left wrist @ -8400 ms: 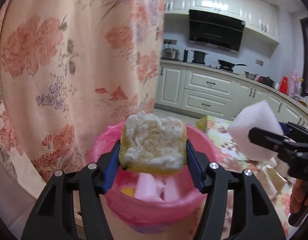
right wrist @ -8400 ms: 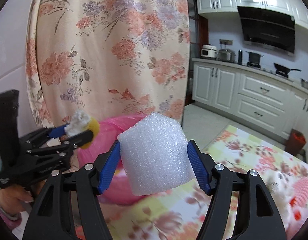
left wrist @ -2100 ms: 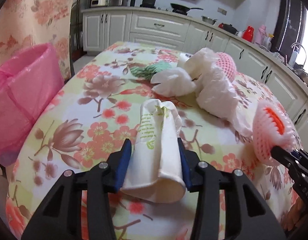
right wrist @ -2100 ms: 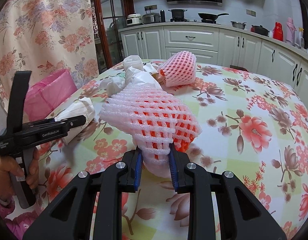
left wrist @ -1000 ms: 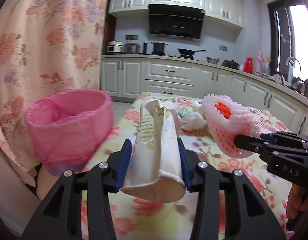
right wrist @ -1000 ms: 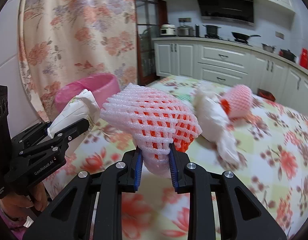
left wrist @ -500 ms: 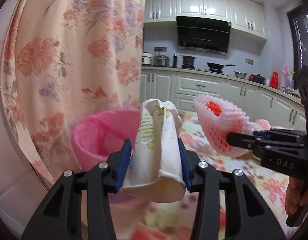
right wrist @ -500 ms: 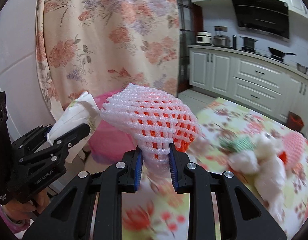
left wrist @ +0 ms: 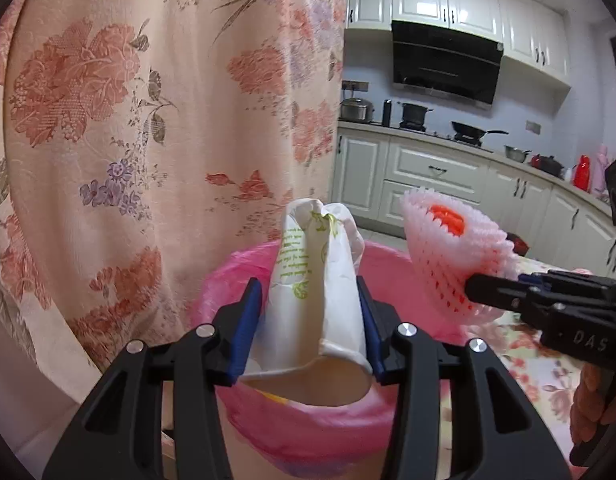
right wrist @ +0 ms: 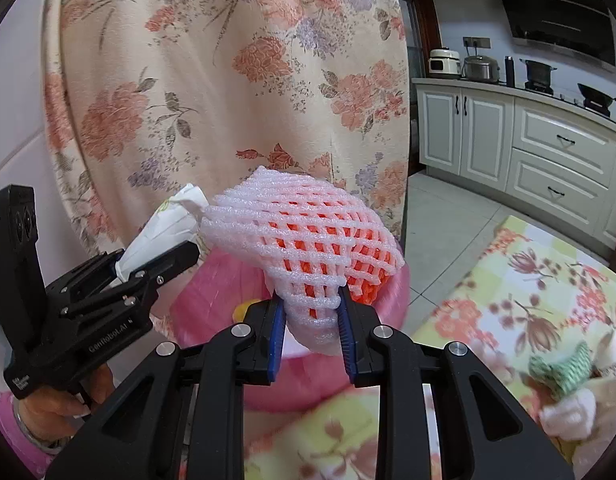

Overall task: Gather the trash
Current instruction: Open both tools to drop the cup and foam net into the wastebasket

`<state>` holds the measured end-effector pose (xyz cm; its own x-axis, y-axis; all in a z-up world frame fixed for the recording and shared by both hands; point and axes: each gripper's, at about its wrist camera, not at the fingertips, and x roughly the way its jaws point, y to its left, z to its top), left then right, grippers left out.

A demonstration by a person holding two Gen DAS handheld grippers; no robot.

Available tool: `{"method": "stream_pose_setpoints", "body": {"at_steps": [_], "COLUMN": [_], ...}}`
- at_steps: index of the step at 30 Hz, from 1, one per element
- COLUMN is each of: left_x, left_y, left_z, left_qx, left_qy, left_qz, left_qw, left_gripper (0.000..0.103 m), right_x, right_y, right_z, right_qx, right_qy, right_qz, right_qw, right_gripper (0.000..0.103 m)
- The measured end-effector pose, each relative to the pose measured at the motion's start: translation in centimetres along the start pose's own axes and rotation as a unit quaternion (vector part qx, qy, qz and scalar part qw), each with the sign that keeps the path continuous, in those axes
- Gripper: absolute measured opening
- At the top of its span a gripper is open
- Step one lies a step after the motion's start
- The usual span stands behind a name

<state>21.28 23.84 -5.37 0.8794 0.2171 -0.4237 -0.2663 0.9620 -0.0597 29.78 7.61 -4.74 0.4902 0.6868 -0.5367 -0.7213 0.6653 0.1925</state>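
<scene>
Floral curtain behind; pink-lined round bin (left wrist: 244, 280) sits directly below both grippers. Left gripper (left wrist: 309, 332) clamps a crumpled white paper cup (left wrist: 319, 280); right gripper (right wrist: 311, 332) clamps a pink foam fruit net (right wrist: 304, 232). Best to centre each over the opening, then release.

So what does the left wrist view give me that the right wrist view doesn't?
Only the left wrist view shows the crushed paper cup's open mouth facing the camera, and the red bottle on the counter. Only the right wrist view shows the green net scrap lying on the floral tablecloth. Both show the pink bin, the left tongs gripping the cup, and the right tongs gripping the foam fruit net.
</scene>
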Motion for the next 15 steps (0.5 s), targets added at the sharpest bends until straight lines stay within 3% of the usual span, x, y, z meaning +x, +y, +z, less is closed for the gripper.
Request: {"method": "stream_pose_setpoints", "body": {"at_steps": [3,4,5,7,10,15], "left_x": [1.1,1.4,1.5,1.7,1.5,-0.2], "left_y": [1.0,1.2,1.4,1.9,2.5,2.5], "left_z": [0.2,0.2,0.2,0.1,-0.2,-1.0], "left_qx": [-0.001,-0.002,-0.003,-0.007,-0.012,-0.013], "left_qy": [0.003,0.004,0.004,0.001,0.005,0.003], "left_qz": [0.007,0.008,0.01,0.025,0.038,0.042], "left_qw": [1.0,1.0,0.9999,0.9997,0.9992,0.999], "left_gripper": [0.051,0.057,0.069,0.075,0.075,0.086], "right_x": [1.2,1.5,1.9,2.0,1.9,-0.1], "right_y": [-0.1,-0.1,-0.2,-0.5,-1.1,-2.0], "right_z": [0.3,0.3,0.1,-0.1,-0.7,-2.1], "right_qx": [-0.002,-0.002,-0.005,-0.009,-0.001,0.008], "right_qy": [0.003,0.006,0.009,0.01,0.012,0.001], "right_qz": [0.001,0.002,-0.001,-0.007,-0.008,-0.009], "right_qw": [1.0,1.0,1.0,1.0,1.0,1.0], "right_gripper": [0.03,0.038,0.043,0.054,0.056,0.056]}}
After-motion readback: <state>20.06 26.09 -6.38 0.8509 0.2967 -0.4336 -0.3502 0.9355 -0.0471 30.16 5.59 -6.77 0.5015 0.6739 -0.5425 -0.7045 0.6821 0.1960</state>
